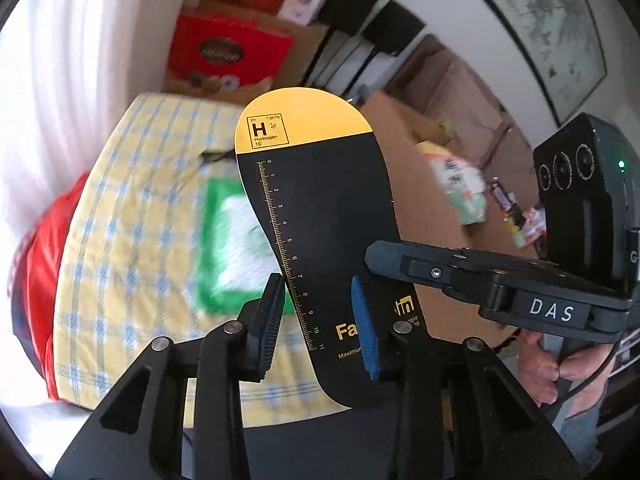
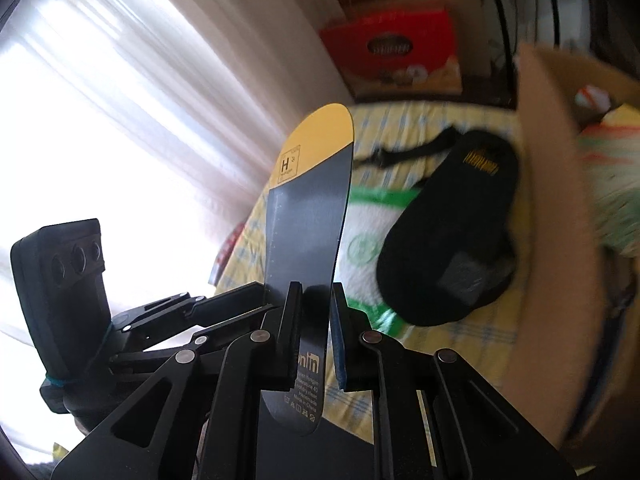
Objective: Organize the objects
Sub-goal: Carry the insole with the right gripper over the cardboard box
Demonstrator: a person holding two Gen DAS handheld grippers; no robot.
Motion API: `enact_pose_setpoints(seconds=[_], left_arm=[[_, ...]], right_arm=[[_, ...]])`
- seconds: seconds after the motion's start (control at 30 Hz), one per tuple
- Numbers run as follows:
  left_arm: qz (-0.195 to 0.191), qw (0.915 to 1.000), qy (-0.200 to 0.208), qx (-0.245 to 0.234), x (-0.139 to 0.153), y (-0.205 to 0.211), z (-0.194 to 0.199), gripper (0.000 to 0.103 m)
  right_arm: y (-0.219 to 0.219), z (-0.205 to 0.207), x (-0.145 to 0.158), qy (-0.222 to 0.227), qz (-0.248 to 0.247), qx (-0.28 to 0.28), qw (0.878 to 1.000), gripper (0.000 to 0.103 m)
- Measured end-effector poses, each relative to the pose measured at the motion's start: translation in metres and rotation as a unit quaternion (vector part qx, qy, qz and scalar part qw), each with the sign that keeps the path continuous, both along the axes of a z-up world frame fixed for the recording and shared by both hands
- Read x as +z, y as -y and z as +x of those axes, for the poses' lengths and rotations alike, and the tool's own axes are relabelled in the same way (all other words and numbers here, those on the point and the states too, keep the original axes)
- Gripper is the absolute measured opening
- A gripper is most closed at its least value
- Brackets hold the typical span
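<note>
- Above a yellow checked bench point(image 1: 132, 208), an insole point(image 1: 320, 216) stands lifted, clamped in both grips.
- Left hand-held gripper point(image 1: 320, 316) pinches its edges; right hand-held gripper point(image 2: 316, 332) squeezes its faces.
- Black slipper point(image 2: 452, 232) lies nearby.

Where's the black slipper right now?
The black slipper shows only in the right wrist view, right of centre, lying on the checked cloth partly over the green-edged bag, beside the cardboard box.
</note>
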State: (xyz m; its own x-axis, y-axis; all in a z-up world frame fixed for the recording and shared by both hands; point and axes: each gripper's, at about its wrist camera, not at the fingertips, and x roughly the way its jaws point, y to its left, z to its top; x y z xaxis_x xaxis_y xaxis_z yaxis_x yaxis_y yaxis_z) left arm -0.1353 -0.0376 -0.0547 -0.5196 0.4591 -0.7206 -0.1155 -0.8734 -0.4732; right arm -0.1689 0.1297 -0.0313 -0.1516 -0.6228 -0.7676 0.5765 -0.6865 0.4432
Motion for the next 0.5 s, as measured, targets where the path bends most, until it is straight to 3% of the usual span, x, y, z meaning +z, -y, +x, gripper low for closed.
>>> enact_pose_setpoints(seconds=[0.23, 0.5], left_arm=[[0.005, 0.9985, -0.027, -0.046, 0.031, -0.059, -0.012, 0.031], [-0.002, 0.9916, -0.025, -0.127, 0.041, -0.149, -0.021, 0.031]], right_arm=[[-0.057, -0.006, 0.035, -0.035, -0.01, -0.052, 0.998, 0.012], [-0.149, -0.012, 0.044, -0.042, -0.011, -0.136, 0.99, 0.012]])
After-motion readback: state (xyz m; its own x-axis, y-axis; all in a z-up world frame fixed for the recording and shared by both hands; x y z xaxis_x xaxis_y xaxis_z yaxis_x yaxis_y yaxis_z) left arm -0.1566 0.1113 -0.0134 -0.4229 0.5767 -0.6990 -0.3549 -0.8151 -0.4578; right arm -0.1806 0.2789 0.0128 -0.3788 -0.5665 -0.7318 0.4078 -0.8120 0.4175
